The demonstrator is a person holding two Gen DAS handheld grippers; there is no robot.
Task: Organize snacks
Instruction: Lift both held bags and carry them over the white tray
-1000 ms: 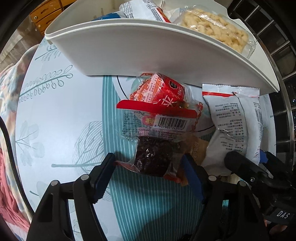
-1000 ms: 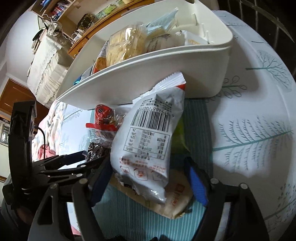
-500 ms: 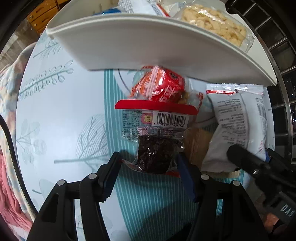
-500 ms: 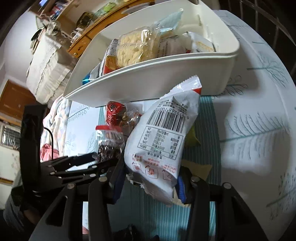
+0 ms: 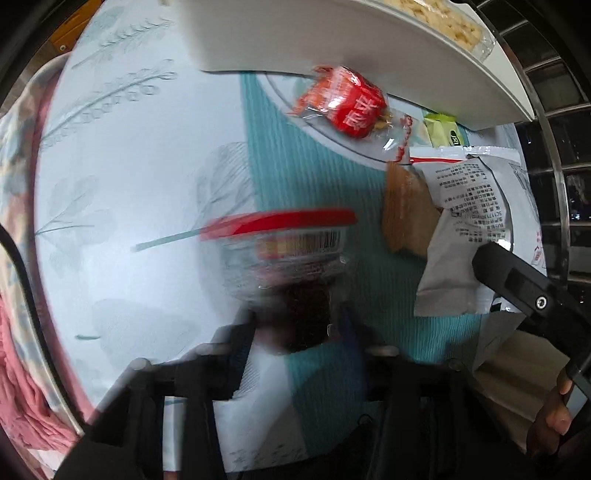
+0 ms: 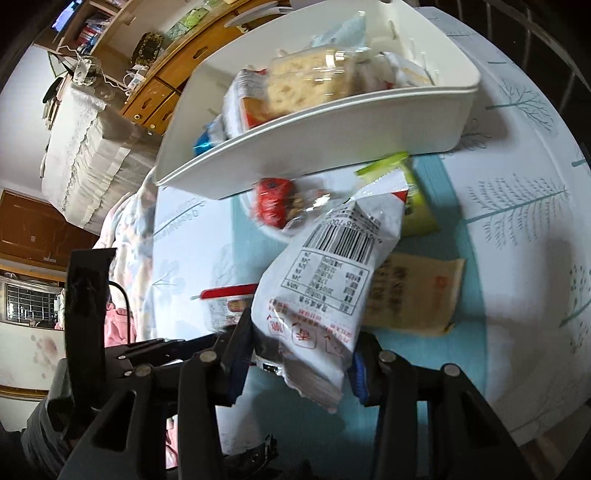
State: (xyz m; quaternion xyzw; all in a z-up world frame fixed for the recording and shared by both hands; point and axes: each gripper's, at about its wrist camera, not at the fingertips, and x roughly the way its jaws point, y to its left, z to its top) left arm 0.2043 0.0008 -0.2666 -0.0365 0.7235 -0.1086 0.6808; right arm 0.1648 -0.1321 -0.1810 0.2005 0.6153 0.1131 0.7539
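My left hand-held gripper [image 5: 299, 328] is closing on the dark snack pouch [image 5: 291, 273]; my right hand-held gripper [image 6: 299, 358] clamps the white packet [image 6: 325, 291], its length pointing toward the white bin [image 6: 332, 147] just beyond

A round table [image 6: 524, 236] fills the near ground, its pale cloth printed with teal trees and leafy sprigs around a ribbed teal centre [image 5: 306, 177]. At the table's left edge hangs a floral blanket [image 6: 125, 236], and a pink fabric [image 5: 22, 387] bunches just beside it. On the far left stands a piece of furniture draped in a white lace cover [image 6: 77, 147]. Behind it, along the far wall, runs a wooden cabinet [image 6: 166, 88] with drawers and small knobs, cluttered on top with cables and a dark patterned box [image 6: 149, 46]. Shelves of books [image 6: 90, 31] sit in the far left corner. Dark metal bars [image 5: 546, 92] rise at the right.
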